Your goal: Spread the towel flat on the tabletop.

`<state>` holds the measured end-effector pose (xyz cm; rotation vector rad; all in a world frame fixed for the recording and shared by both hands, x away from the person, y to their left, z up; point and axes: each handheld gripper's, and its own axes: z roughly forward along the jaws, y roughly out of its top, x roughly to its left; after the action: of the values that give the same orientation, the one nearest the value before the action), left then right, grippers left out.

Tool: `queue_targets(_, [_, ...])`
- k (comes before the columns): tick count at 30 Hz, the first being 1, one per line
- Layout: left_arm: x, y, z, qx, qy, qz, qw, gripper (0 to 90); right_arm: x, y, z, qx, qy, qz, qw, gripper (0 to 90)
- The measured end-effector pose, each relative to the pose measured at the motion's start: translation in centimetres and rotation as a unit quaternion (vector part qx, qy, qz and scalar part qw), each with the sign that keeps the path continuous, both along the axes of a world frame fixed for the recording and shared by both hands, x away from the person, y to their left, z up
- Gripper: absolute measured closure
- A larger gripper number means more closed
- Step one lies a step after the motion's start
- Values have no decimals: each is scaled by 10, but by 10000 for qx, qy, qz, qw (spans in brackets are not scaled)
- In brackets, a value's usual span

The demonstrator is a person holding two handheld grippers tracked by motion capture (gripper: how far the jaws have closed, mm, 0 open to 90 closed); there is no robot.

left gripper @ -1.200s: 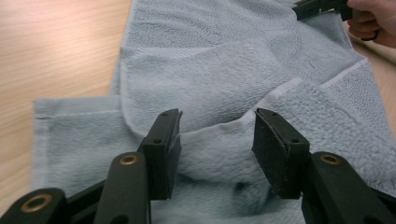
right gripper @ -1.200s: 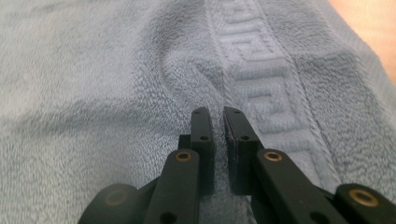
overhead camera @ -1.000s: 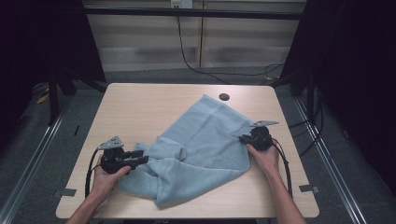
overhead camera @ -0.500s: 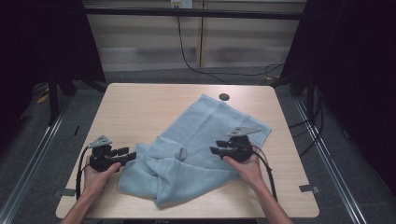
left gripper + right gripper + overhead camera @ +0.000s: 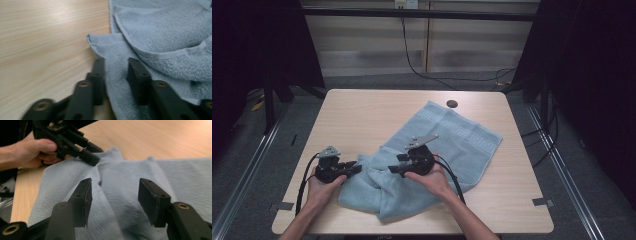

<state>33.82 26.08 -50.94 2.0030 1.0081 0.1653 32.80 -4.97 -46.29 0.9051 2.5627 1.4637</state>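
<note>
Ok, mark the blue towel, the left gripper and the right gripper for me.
blue towel (image 5: 462, 135): high view, flat far half.
left gripper (image 5: 116, 75): left gripper view, midway between its fingertips, over a towel fold.
right gripper (image 5: 113, 192): right gripper view, between its spread jaws.

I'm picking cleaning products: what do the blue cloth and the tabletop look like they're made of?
The cloth looks like cotton terry towelling: soft, matte, fuzzy looped pile with a woven border band. The table looks like pale wood-grain laminate or veneer, smooth with a faint sheen; which one, I cannot tell.
</note>
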Motion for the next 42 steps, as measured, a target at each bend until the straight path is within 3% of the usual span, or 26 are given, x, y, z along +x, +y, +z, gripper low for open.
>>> queue_targets(4, [-1, 1, 2, -20, -19, -33, 10000, 830, -4, 11, -16, -217, 146, 189, 9995, 452])
queue_targets(5, [-1, 2, 2, -68, -19, -25, 10000, 838, -6, 11, -19, -254, 153, 231, 9993, 492])
queue_targets(8, [-1, 3, 4, -152, -5, 18, 9999, 849, -12, 6, -24, -467, 23, 168, 9988, 776])
queue_targets(11, [-3, 5, 9, -275, -73, 81, 9996, 854, -15, -10, -16, -316, -25, 23, 9995, 842])
queue_targets(18, [-14, 9, 25, -811, -230, 84, 9964, 859, -36, -71, 13, -177, -248, -537, 9981, 844])
queue_targets(20, [-17, 6, 28, -771, -299, 74, 9966, 859, -45, -93, 16, -144, -253, -740, 9968, 867])
queue_targets(25, [-18, 2, 26, -727, -228, 4, 9971, 859, -72, -138, 13, -255, -196, -1171, 9926, 883])
queue_targets(31, [-22, -5, 24, -574, -165, -124, 9981, 859, -107, -173, -1, -407, 120, -1425, 9889, 881])
queue_targets(35, [-27, -11, 18, -448, -29, -315, 9985, 856, -131, -190, -14, -578, 389, -1627, 9842, 868])
queue_targets(37, [-28, -15, 18, -365, -80, -409, 9985, 846, -133, -197, -16, -478, 439, -1682, 9836, 779])
queue_targets(42, [-24, -15, 22, -552, -104, -381, 9977, 761, -116, -206, 2, -148, 134, -1919, 9812, 632])
